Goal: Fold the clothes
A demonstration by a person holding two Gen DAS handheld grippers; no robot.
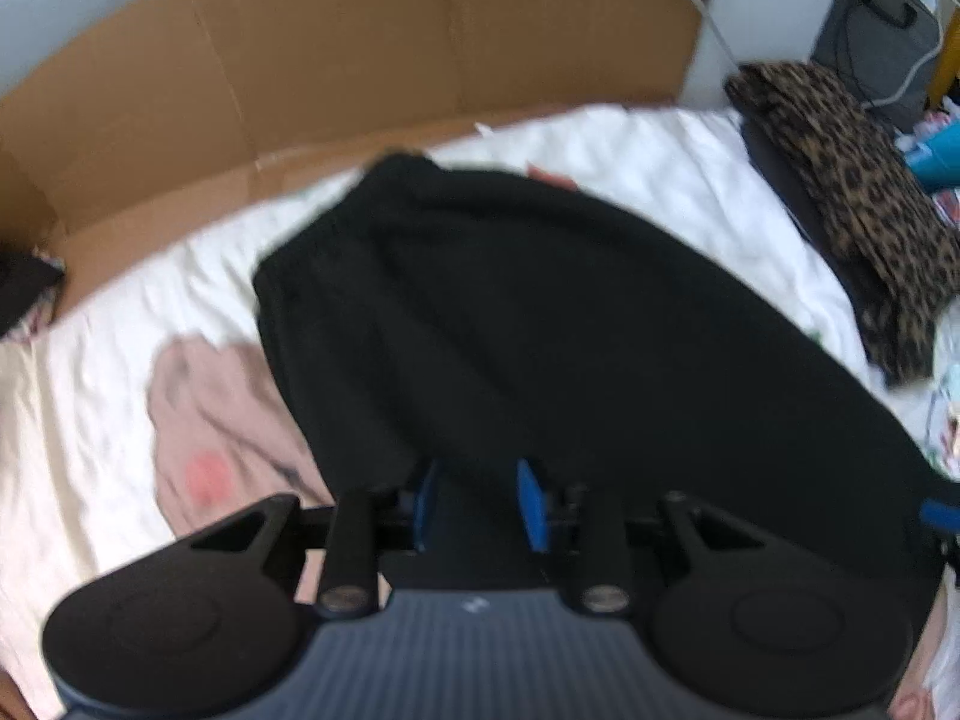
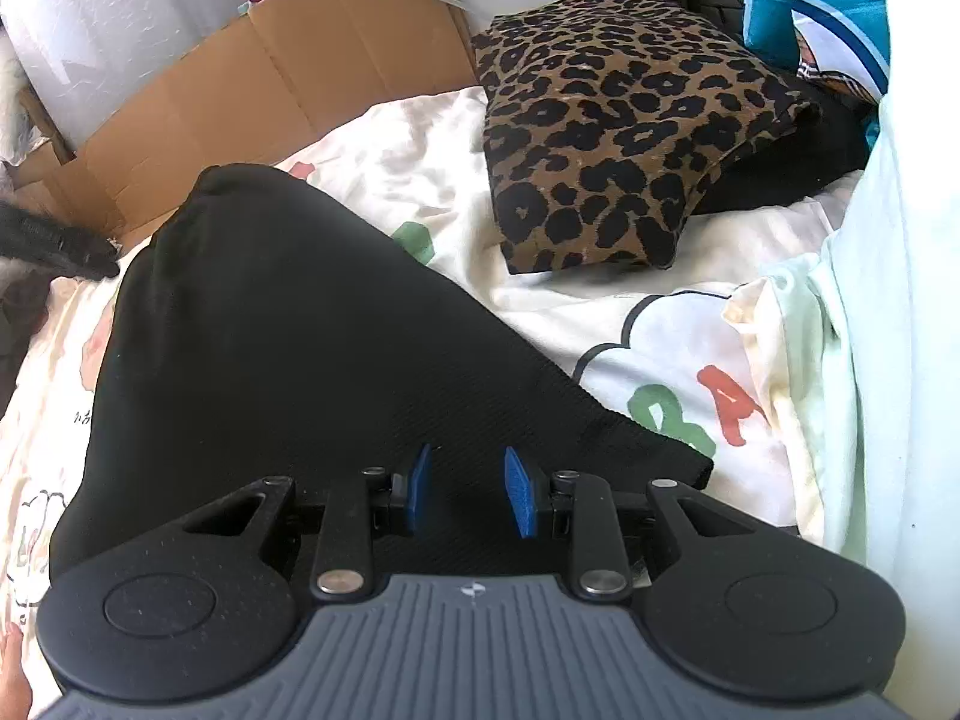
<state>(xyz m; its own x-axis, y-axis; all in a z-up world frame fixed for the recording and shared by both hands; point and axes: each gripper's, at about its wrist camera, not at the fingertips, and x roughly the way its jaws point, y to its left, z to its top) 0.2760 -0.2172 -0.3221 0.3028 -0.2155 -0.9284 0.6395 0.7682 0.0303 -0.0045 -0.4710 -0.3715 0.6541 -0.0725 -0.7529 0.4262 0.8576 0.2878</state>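
Observation:
A black garment lies spread across the white printed bedsheet, its near edge running up to both grippers. In the blurred left wrist view, dark cloth fills the narrow gap between the blue pads of my left gripper, which looks shut on that edge. My right gripper sits over the same garment close to its hem corner, blue pads close together with black fabric between them. A blue part of the right gripper shows at the garment's right end in the left wrist view.
A folded leopard-print garment rests on a dark item at the far right of the bed. A pink garment lies left of the black one. Brown cardboard stands along the far side. A pale sheet piles up at the right.

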